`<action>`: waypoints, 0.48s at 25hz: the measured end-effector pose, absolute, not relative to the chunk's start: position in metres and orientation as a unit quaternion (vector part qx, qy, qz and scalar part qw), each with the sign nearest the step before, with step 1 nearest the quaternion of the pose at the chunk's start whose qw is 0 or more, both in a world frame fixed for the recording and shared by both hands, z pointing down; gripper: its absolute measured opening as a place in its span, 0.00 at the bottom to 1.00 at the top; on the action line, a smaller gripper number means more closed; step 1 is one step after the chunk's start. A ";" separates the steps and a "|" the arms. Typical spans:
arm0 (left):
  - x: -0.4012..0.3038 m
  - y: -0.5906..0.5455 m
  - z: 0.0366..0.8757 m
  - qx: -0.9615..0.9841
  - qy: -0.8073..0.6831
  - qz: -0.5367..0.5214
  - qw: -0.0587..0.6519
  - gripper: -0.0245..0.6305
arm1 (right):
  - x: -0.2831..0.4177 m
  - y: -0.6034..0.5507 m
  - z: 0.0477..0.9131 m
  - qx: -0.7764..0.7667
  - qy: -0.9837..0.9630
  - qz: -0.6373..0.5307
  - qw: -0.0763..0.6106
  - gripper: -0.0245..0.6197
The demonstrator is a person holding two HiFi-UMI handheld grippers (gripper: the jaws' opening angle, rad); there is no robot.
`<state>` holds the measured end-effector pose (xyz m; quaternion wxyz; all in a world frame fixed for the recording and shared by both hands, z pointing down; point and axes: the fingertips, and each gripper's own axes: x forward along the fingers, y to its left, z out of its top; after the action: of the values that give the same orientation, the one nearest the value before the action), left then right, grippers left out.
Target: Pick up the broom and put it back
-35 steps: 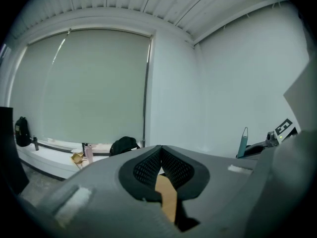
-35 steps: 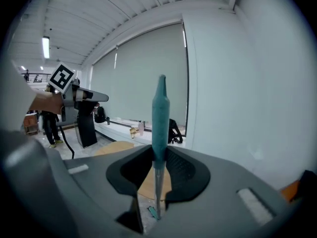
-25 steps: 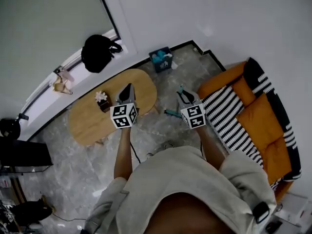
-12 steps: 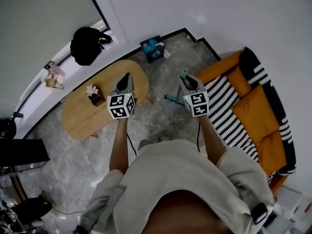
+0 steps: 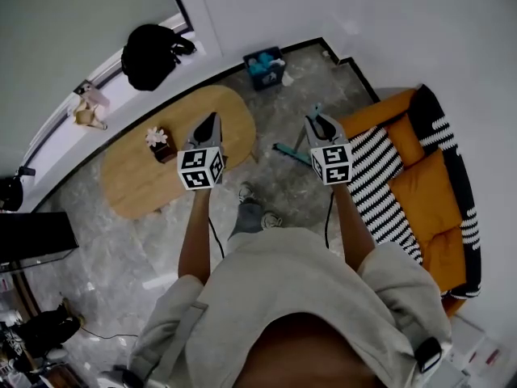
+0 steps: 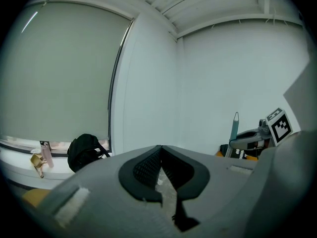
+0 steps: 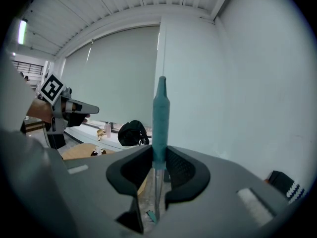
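- Bare marble floor [image 5: 279, 111] forms an open lane between the oval table [image 5: 137, 188] and the sofa [image 5: 428, 176], running toward the wall corner.
- The broom [image 5: 288, 151], held in the right gripper [image 5: 317, 123], stands in that lane.
- A box of teal things [image 5: 265, 69] stands near the wall at its far end.
- A small ornament [image 5: 159, 144] stands on the table.
- A black bag [image 5: 149, 55] takes up part of the sill beyond.

Broom [image 7: 160, 118] lower end mostly hidden by right tongs [image 7: 158, 151]; bin [image 5: 258, 75] contents too small to ID.
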<state>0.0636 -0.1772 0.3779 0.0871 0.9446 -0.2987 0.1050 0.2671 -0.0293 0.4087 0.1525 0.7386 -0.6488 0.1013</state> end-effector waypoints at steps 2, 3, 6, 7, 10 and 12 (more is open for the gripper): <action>0.064 -0.193 0.386 0.945 -0.295 0.107 0.094 0.04 | 0.267 -0.046 0.413 0.740 -0.645 0.105 0.157 0.17; 0.065 -0.202 0.390 0.945 -0.293 0.107 0.098 0.04 | 0.268 -0.055 0.415 0.741 -0.644 0.107 0.160 0.17; 0.067 -0.231 0.400 0.946 -0.286 0.111 0.107 0.04 | 0.268 -0.081 0.422 0.743 -0.638 0.113 0.170 0.17; 0.067 -0.241 0.402 0.946 -0.285 0.111 0.109 0.04 | 0.268 -0.089 0.424 0.744 -0.635 0.114 0.173 0.17; 0.066 -0.271 0.405 0.946 -0.283 0.110 0.114 0.04 | 0.269 -0.114 0.429 0.747 -0.628 0.117 0.183 0.17; 0.066 -0.289 0.408 0.946 -0.281 0.108 0.118 0.04 | 0.272 -0.131 0.431 0.750 -0.624 0.117 0.188 0.17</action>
<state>0.0659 -0.2894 0.4076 0.1176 0.9463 -0.2811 0.1085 0.2718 -0.1313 0.4312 0.1878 0.7496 -0.6238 0.1169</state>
